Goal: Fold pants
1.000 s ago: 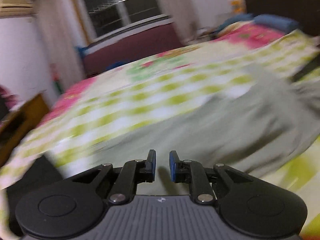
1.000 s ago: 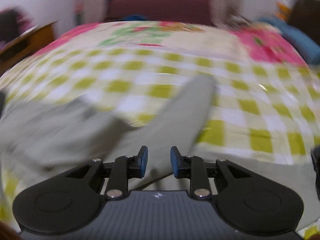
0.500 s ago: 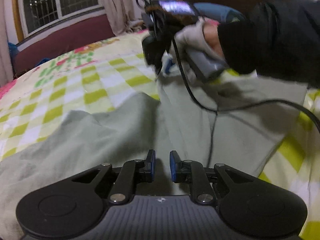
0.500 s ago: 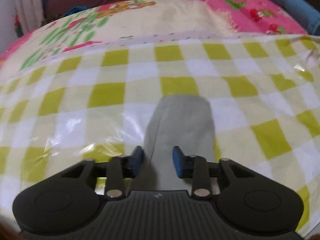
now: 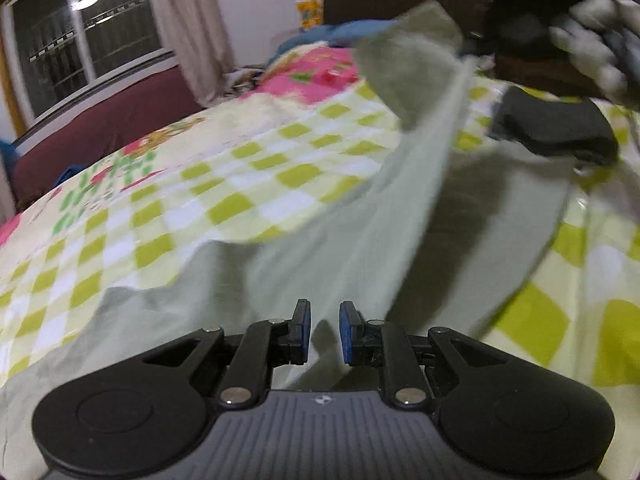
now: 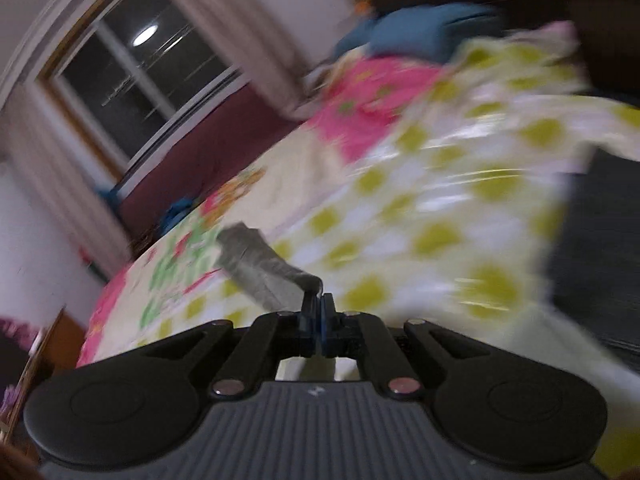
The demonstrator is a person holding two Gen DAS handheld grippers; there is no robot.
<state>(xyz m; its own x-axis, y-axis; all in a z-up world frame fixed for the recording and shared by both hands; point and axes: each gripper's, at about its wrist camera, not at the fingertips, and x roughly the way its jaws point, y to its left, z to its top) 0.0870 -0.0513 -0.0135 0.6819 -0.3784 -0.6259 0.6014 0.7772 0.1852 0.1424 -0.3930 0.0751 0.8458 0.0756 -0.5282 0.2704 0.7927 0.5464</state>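
The grey-green pants (image 5: 384, 240) are lying across the checked bedspread (image 5: 248, 184), one leg end (image 6: 256, 264) lifting in the clenched right gripper (image 6: 319, 320). The left gripper (image 5: 322, 332) is hovering released over the fabric. That thin edge pinch could slip, dropping the leg crooked.

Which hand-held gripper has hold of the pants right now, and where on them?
The right hand-held gripper is shut on the pants, pinching the end of one leg. The left hand-held gripper is open, holding nothing.
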